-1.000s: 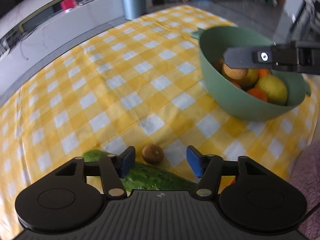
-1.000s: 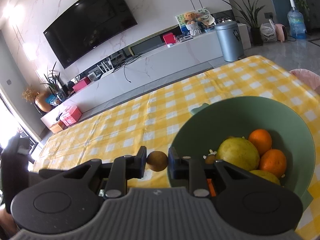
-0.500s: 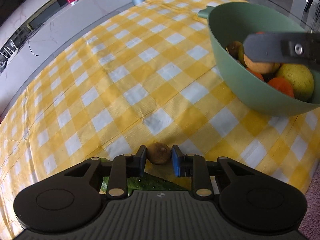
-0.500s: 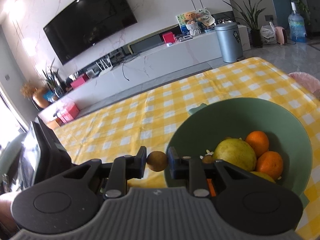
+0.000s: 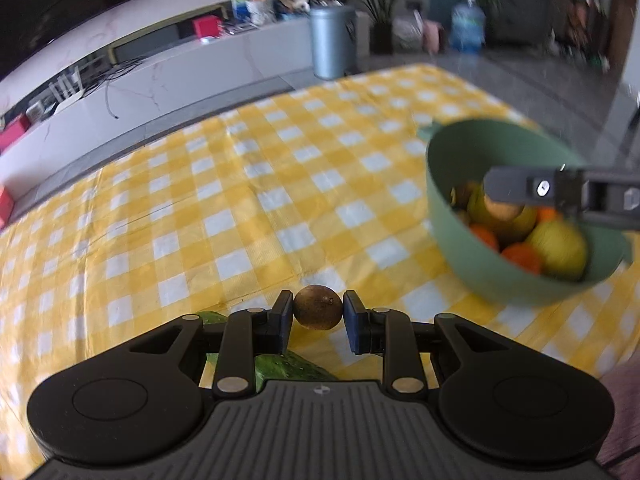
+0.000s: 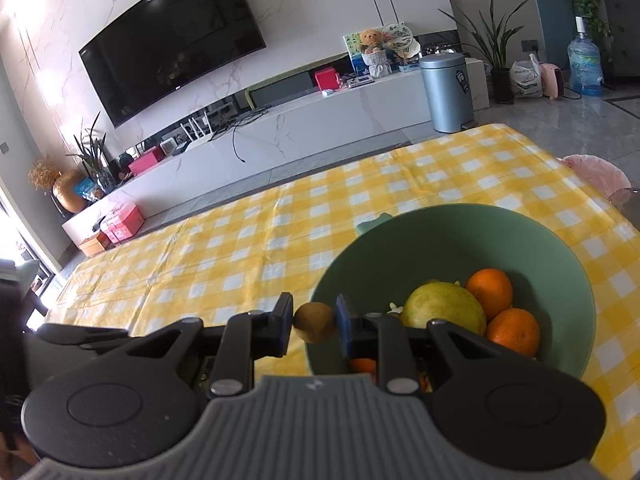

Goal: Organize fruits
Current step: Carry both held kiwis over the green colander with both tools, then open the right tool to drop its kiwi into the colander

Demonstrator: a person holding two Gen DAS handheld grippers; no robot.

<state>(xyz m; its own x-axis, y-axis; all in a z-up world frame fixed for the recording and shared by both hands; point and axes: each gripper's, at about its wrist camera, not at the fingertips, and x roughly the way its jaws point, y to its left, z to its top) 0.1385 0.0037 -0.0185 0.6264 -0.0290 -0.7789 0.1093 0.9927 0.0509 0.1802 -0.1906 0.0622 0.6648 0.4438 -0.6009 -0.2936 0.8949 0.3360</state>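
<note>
- Gripping a small brown fruit (image 5: 318, 307), the left gripper (image 5: 318, 316) has its jaws closed, left of the green bowl (image 5: 444, 216).
- A second brown fruit (image 6: 314, 322) is clamped in the right gripper (image 6: 314, 325) at the bowl's rim.

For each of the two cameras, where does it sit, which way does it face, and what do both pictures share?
Left wrist: on the left claw, looking down over a brown fruit it grips, toward the checked cloth; the right claw shows.
Right wrist: on the right claw, facing the green bowl and television.
Shared: bowl, cloth, bin.
</note>
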